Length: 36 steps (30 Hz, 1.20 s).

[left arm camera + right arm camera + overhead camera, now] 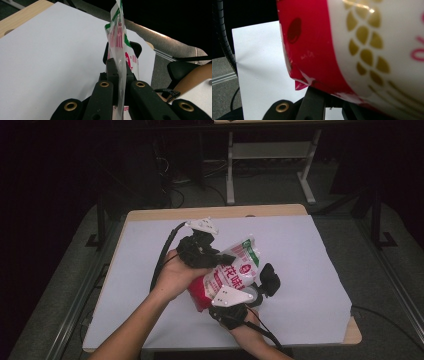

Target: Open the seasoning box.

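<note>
One white sheet [150, 270] covers nearly the whole wooden worktop [210, 211], which stands on grey carpet [385, 285] in a dark room with a white table frame [270, 155] behind. Near the worktop's middle, toward its front edge, a red-and-white printed bag [235, 270] is held up off the sheet between both claws. The left gripper [222, 258] is clenched on the bag's thin upper edge. The right gripper [252, 292] is clamped on its red lower end.
</note>
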### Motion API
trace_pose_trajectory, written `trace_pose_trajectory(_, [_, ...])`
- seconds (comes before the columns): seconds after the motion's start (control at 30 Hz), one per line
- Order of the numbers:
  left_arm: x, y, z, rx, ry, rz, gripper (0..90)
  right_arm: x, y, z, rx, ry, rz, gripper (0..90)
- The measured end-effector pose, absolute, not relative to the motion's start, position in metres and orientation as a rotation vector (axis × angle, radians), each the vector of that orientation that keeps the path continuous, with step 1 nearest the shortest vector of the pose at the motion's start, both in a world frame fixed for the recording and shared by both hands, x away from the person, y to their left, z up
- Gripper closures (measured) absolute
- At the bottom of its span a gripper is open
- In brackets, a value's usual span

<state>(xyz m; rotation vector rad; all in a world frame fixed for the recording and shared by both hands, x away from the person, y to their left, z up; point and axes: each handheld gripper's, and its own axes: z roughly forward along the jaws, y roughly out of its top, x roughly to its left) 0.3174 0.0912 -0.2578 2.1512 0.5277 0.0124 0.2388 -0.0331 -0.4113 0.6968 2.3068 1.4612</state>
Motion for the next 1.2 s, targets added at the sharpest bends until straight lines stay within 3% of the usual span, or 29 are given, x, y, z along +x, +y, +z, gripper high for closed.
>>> trace_pose_trajectory(1.2, [0.3208,0.0817,-0.2613,2.179,0.512,-0.017,90.0,0.2371,-0.0344,-0.4121,0.685,2.313,1.487,90.0])
